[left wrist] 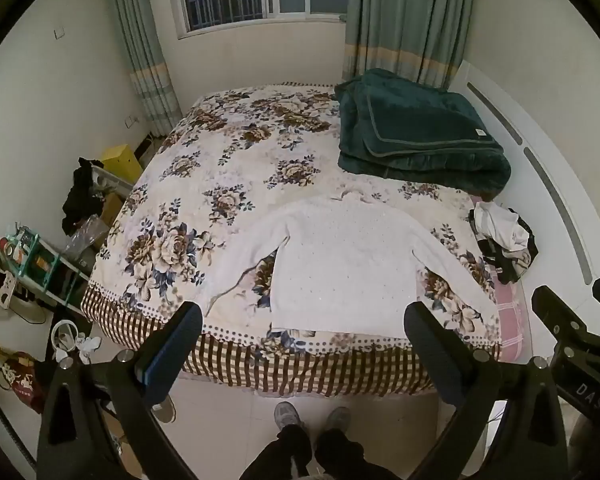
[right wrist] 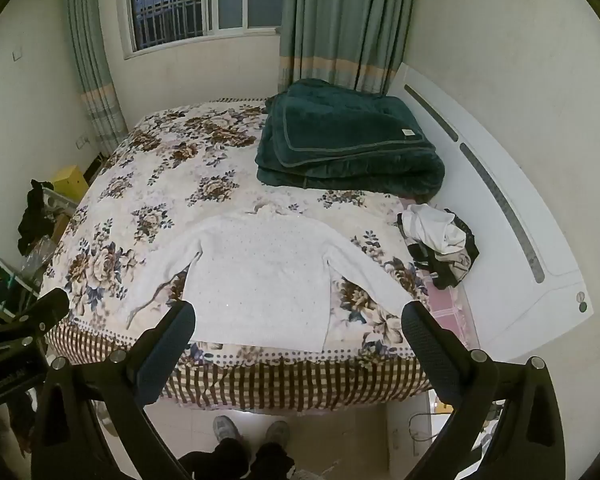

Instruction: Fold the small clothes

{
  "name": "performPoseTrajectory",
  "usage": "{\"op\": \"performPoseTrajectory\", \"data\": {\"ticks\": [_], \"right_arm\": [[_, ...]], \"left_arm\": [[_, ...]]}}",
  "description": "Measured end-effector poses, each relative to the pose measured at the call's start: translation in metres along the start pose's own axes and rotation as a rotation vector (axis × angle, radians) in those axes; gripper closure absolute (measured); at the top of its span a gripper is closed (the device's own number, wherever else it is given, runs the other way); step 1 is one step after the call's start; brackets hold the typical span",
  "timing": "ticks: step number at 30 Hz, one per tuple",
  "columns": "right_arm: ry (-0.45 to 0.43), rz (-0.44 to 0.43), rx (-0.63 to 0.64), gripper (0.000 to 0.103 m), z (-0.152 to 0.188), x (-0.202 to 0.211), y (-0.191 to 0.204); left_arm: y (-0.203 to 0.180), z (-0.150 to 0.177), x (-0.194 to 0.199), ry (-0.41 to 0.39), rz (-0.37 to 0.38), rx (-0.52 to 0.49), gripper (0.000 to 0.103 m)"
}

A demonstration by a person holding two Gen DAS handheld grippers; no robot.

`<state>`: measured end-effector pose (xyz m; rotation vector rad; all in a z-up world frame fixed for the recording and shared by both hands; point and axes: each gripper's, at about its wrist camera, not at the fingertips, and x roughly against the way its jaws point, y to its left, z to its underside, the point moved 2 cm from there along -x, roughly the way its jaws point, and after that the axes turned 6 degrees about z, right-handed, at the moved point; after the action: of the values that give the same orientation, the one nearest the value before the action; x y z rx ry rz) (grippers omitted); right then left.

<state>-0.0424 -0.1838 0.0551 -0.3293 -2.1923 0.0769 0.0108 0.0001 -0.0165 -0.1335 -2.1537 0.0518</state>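
Now: white sweater [left wrist: 340,268] spread flat, sleeves out, near the front edge of the floral bed [left wrist: 220,168]. Left tongs [left wrist: 304,320] and right tongs [right wrist: 300,318] both spread wide, gripping nothing, above the bed's edge. Green blanket [right wrist: 348,144] folded behind.

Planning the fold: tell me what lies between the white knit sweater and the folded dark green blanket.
Only bare floral bedspread separates the white knit sweater from the folded dark green blanket; both wrist views show it.
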Motion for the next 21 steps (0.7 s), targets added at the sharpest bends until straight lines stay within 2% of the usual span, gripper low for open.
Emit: {"op": "performPoseTrajectory", "data": {"ticks": [21], "right_arm": [[-0.012, -0.005, -0.002, 0.0, 0.0002, 0.0, -0.0041]], "left_arm": [[-0.0055, -0.0004, -0.0024, 0.0, -0.005, 0.001, 0.0]]}}
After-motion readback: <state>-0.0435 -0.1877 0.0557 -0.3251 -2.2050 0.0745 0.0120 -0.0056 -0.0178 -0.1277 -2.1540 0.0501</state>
